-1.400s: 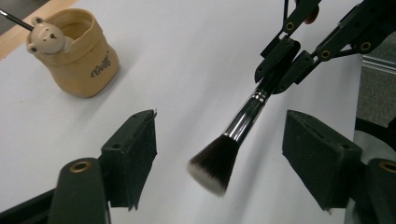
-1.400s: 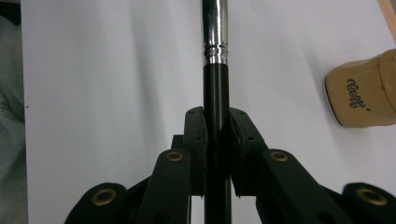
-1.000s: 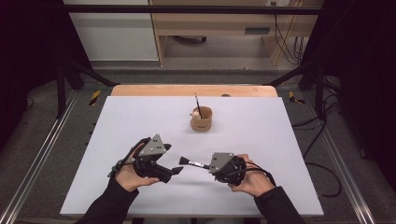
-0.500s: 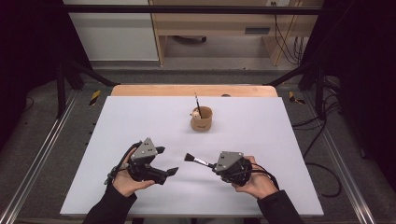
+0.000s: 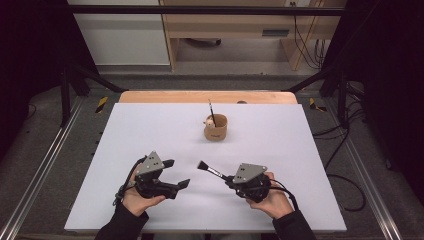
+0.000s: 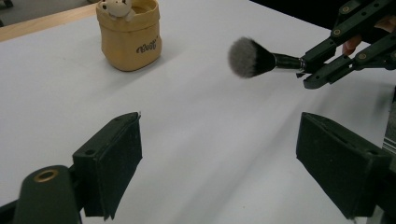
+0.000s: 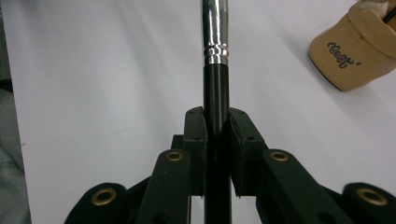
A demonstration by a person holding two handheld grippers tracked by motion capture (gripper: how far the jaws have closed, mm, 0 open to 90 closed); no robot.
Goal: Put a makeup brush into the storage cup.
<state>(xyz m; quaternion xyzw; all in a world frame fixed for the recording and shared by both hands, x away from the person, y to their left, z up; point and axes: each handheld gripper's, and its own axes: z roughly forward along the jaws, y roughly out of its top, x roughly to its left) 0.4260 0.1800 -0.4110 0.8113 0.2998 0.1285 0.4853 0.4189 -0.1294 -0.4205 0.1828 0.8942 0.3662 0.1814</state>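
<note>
Right gripper (image 5: 226,178): jaws clamped on the black handle of a makeup brush (image 5: 209,169), grip seated below the silver ferrule (image 7: 215,51). The brush projects straight ahead of the jaws, its dark bristle head (image 6: 247,57) in the air above the white table (image 5: 300,150), pointing toward the left gripper (image 5: 175,173).

Left gripper: jaws wide apart, nothing between the pads (image 6: 114,163); bristle head ahead of it, off to the side of its right jaw.

Tan pouch (image 5: 215,127): upright, well beyond both grippers, a thin dark stick (image 5: 211,109) standing in it.
</note>
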